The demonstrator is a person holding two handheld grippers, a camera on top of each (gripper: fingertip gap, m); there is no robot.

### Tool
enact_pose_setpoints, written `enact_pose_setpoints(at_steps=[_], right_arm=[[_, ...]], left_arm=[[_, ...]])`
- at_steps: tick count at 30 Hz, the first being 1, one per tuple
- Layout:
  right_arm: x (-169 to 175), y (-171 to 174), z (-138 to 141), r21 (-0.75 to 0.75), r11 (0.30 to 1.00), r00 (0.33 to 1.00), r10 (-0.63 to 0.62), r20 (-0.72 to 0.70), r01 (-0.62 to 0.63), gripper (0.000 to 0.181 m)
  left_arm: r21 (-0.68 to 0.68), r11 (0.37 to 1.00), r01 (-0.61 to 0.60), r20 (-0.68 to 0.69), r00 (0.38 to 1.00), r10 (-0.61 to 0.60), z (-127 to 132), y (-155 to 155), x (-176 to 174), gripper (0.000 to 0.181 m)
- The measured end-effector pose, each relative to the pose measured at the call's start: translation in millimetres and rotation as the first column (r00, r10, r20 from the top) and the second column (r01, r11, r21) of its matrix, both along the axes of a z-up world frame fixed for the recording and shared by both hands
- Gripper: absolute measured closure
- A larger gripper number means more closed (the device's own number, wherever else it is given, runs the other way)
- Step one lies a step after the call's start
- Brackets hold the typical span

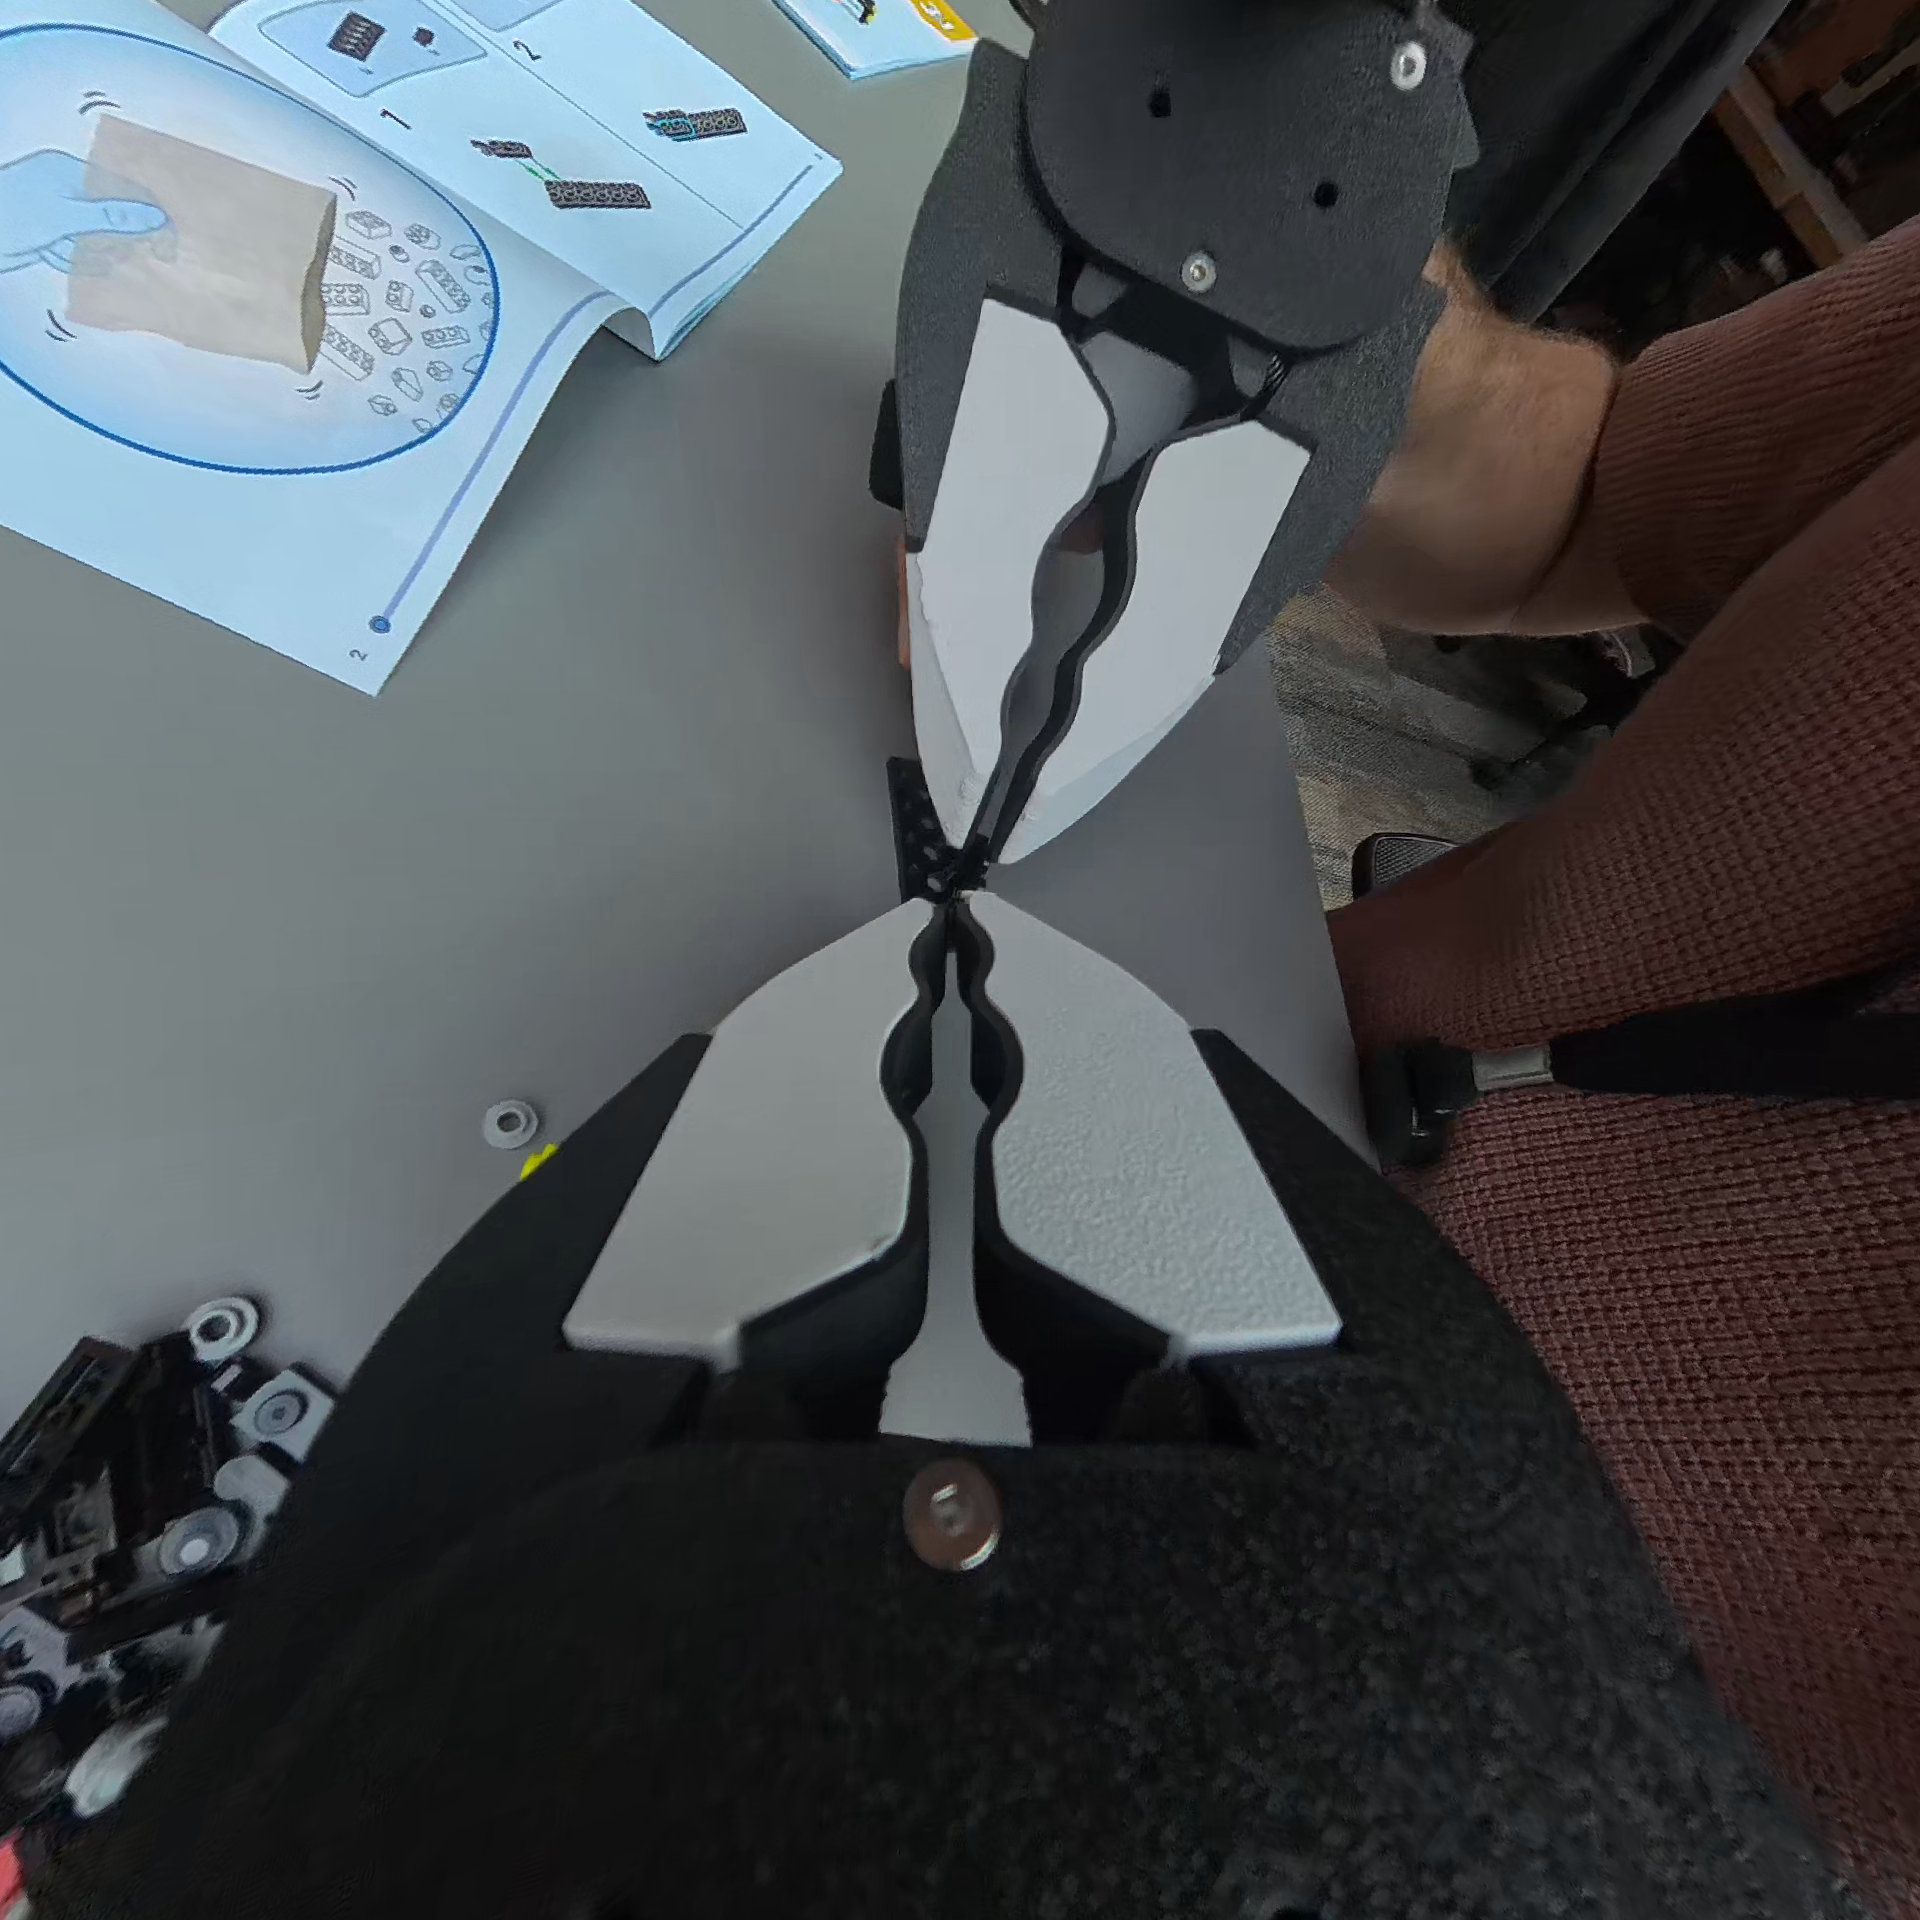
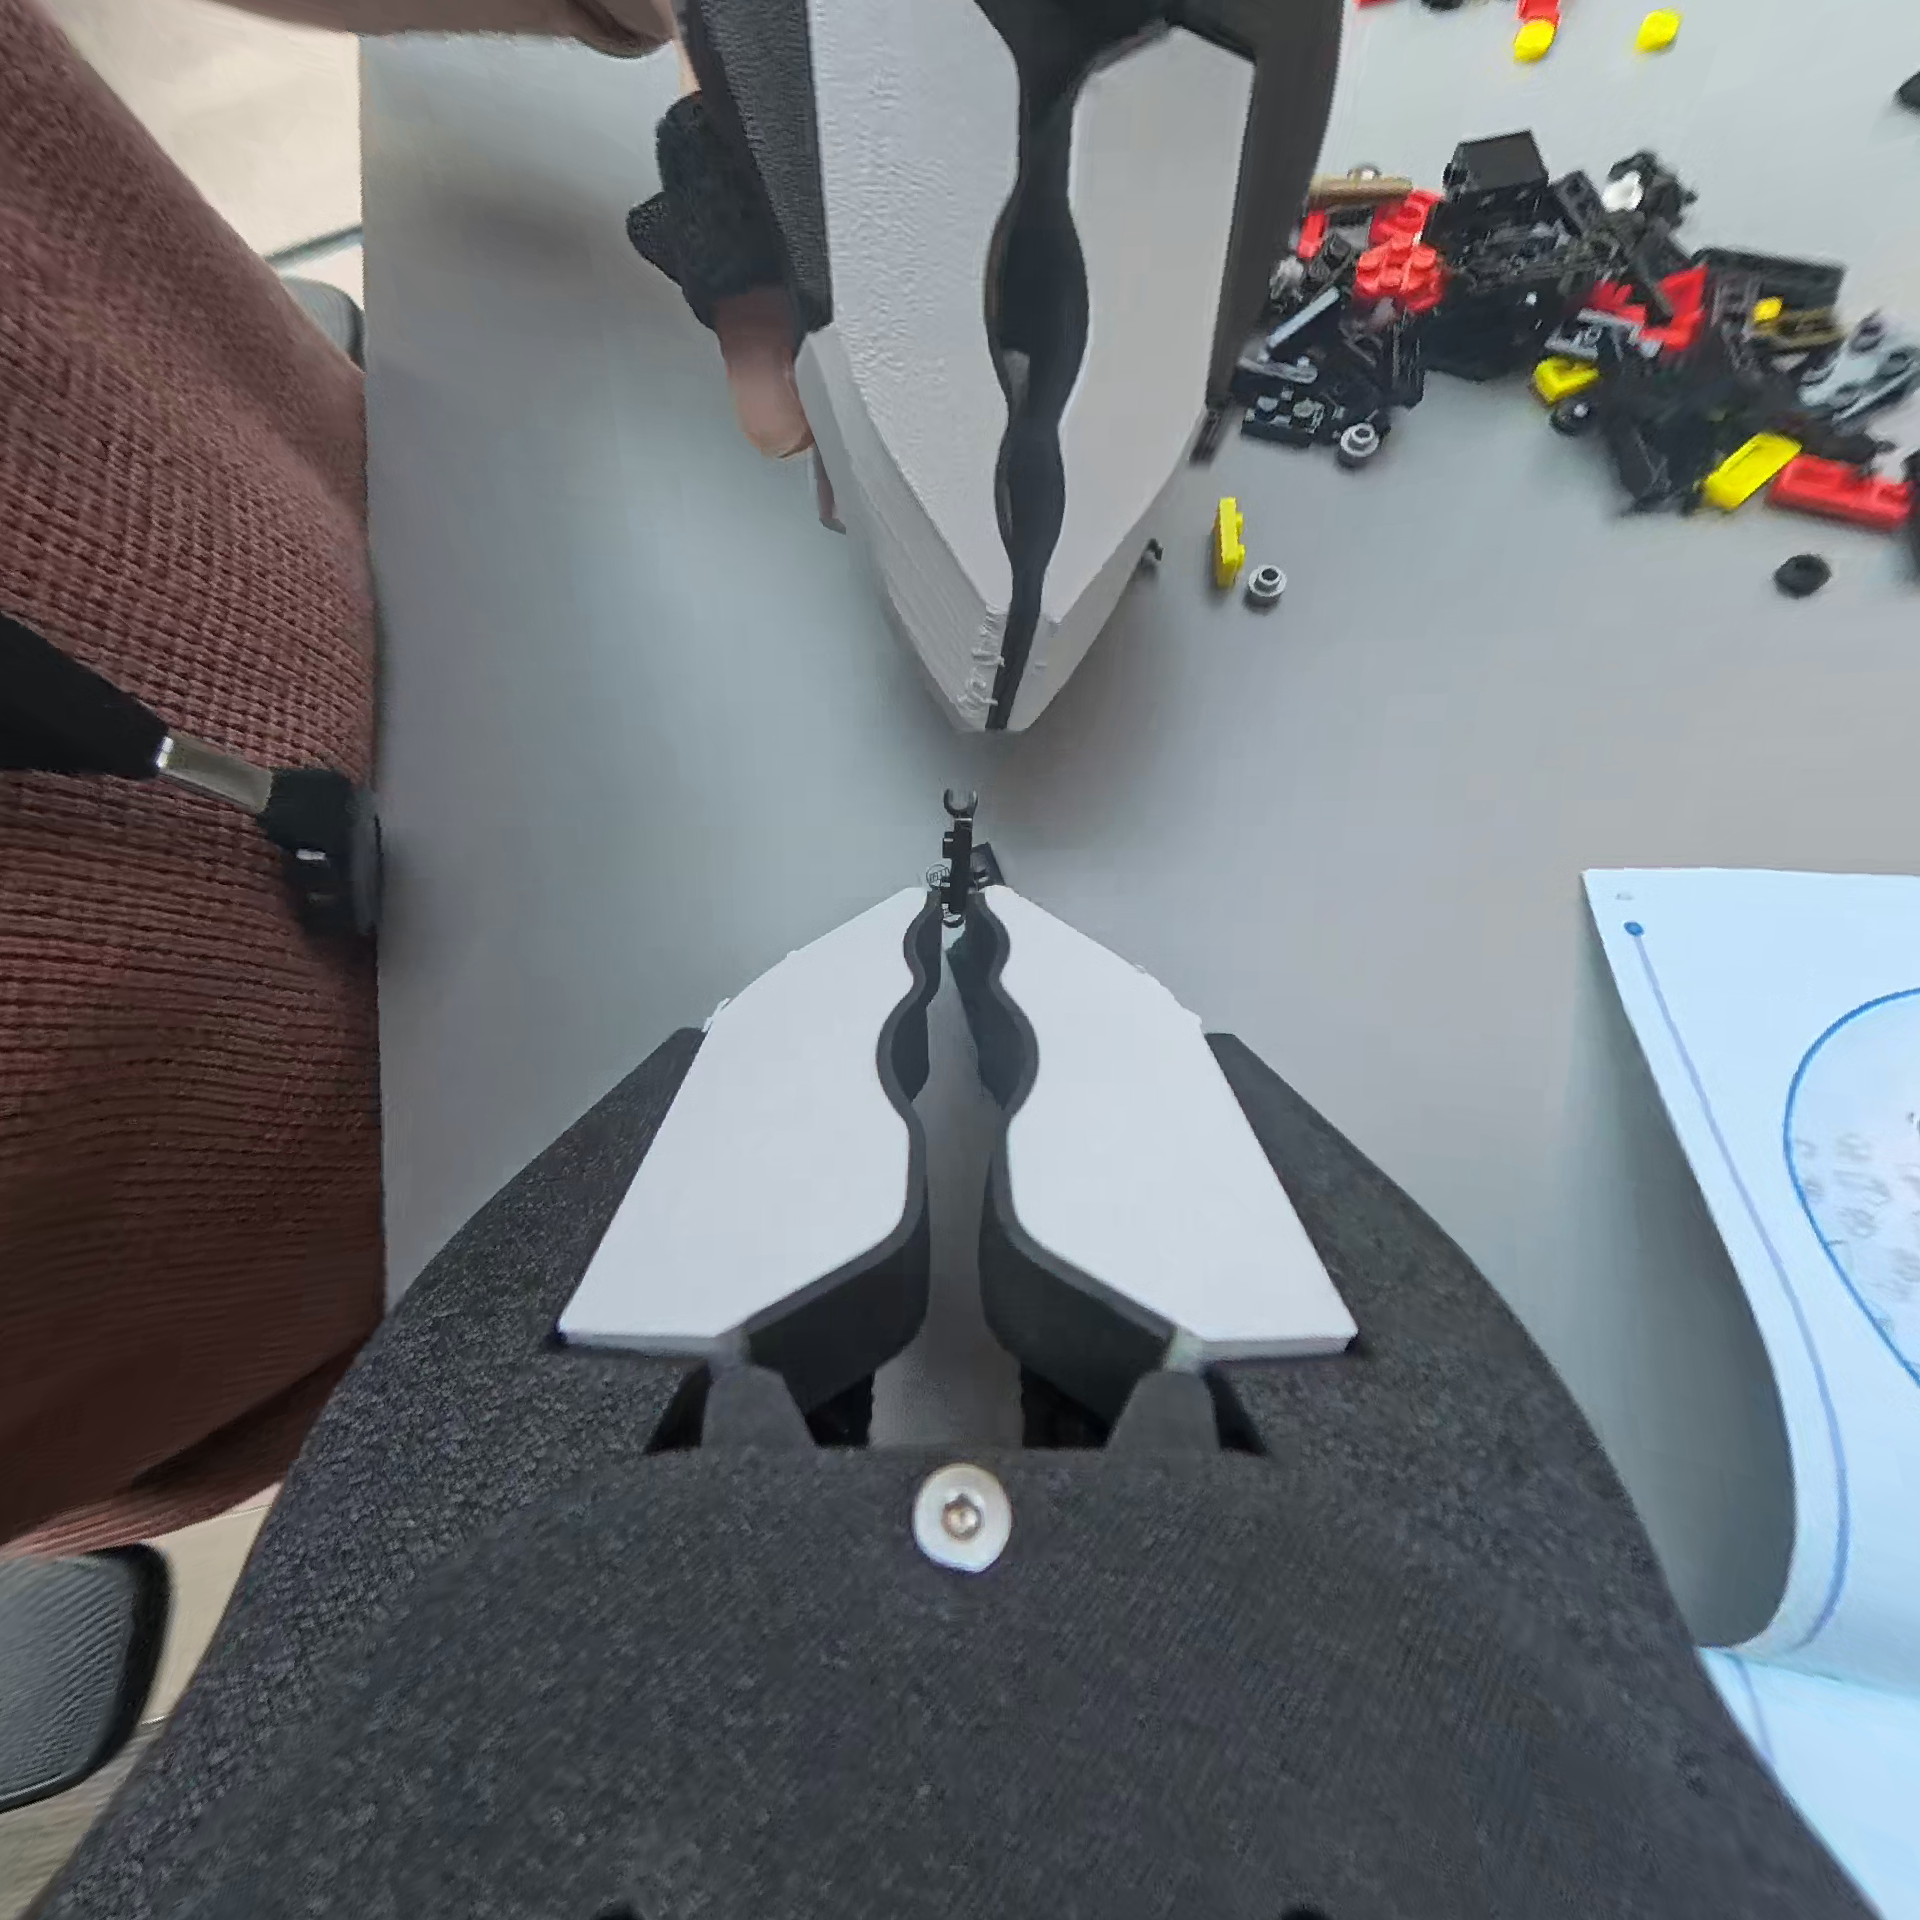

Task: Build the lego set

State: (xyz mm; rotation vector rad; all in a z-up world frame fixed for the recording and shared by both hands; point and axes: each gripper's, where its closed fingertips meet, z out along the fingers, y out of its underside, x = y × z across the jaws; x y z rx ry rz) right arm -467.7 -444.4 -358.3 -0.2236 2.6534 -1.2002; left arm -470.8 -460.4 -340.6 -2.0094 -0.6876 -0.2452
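Note:
My right gripper (image 2: 956, 906) is shut on a small black Lego plate (image 2: 957, 844), seen edge-on, with a clip end pointing away from me. In the left wrist view the right gripper (image 1: 980, 858) comes in from the top, and the studded black plate (image 1: 918, 826) sticks out at its tips. My left gripper (image 1: 951, 910) is shut, tip to tip with the right one, and nothing shows between its fingers. In the right wrist view the left gripper (image 2: 1003, 717) stands a small gap from the plate's clip end. Both hover over the grey table (image 1: 623, 831).
An open instruction booklet (image 1: 312, 312) lies on the table and also shows in the right wrist view (image 2: 1818, 1247). A pile of black, red and yellow pieces (image 2: 1558, 312) lies behind the left gripper. A yellow piece (image 2: 1229, 540) and a grey round stud (image 2: 1265, 582) lie loose. The table edge and a maroon sleeve (image 1: 1714, 935) are close. The grippers are tip to tip, or close to it. Between my left fingertips and the grey round stud (image 2: 1265, 582) there is roughly 8 cm.

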Motion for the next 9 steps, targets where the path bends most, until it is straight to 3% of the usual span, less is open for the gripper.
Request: enact_pose_setpoints(at_steps=[4,9], right_arm=[[-3,2,7,0.14,0.99,0.947,-0.028,0.321,-0.018,0.178],[-5,2,2,0.333,0.918,0.925,0.083,0.371,-0.216,0.178]], left_arm=[[-0.056,0.998,0.002,-0.032,0.999,-0.004,-6,-7,7,0.18],[-0.075,0.997,0.019,-0.065,0.998,-0.024,-8,-3,13,0.181]])
